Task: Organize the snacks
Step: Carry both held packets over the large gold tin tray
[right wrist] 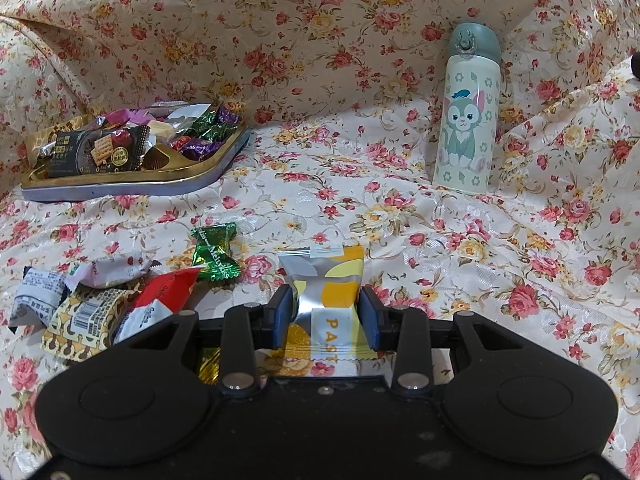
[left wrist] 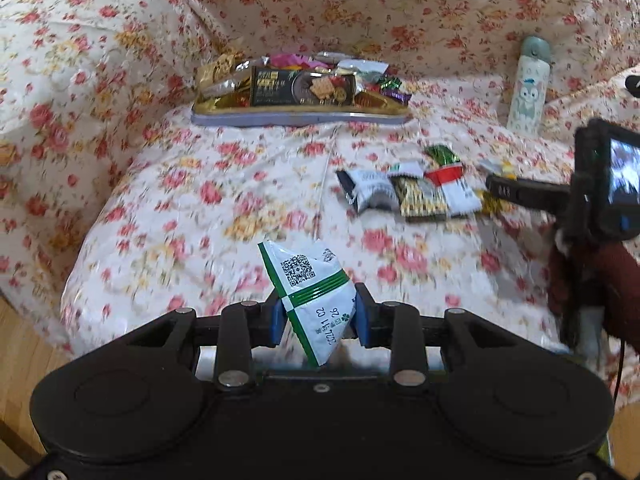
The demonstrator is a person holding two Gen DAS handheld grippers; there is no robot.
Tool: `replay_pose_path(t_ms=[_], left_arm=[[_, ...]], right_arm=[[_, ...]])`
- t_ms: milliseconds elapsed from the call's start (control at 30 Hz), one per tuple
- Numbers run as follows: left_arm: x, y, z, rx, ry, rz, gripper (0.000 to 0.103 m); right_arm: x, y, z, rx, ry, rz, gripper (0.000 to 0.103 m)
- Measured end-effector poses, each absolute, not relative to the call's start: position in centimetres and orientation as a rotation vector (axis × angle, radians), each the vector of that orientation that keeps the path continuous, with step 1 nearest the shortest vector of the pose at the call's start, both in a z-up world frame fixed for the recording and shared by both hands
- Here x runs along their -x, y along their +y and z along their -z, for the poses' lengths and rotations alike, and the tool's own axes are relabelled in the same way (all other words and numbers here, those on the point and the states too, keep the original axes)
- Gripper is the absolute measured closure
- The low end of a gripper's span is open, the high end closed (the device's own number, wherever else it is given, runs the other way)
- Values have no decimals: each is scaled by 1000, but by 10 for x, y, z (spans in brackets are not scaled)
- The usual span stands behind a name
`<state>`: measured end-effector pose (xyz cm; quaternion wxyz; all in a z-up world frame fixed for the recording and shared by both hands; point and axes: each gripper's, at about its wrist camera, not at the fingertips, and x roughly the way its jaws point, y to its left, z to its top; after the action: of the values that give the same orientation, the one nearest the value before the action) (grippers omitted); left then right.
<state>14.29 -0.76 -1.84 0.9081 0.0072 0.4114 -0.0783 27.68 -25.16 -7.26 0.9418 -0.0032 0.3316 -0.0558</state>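
Clearly both claws carry something light. The left claw (left wrist: 319, 314) pinches a white-green packet (left wrist: 310, 294), tilted, above the sofa cover (left wrist: 192, 216). The right claw (right wrist: 325, 316) closes around a yellow-silver pastry packet (right wrist: 326, 292), which looks to rest on the cover. Such soft, slippery wrappers crush easily; I would grip the middle gently. The snack tray (left wrist: 298, 119) waits behind, well apart.

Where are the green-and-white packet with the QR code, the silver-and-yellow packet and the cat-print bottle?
Green-and-white packet with the QR code (left wrist: 310, 294): left wrist view, packet middle.
Silver-and-yellow packet (right wrist: 326, 286): right wrist view, upper face.
Cat-print bottle (right wrist: 468, 120): right wrist view, printed body.
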Motion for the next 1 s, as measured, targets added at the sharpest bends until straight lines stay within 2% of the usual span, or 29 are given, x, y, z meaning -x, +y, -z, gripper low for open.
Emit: replay_pose_path(t_ms=[133, 400, 667, 1000], left_arm=[[-128, -4, 19, -24, 844, 152, 61], [-112, -3, 17, -25, 831, 171, 61], [-108, -4, 25, -32, 874, 183, 61], [-96, -17, 32, -74, 940, 238, 61]], right_arm=[[-276, -248, 67, 48, 694, 124, 70], [-250, -253, 23, 26, 650, 138, 70], [-169, -239, -23, 16, 620, -44, 70], [-81, -207, -31, 1, 727, -256, 70]])
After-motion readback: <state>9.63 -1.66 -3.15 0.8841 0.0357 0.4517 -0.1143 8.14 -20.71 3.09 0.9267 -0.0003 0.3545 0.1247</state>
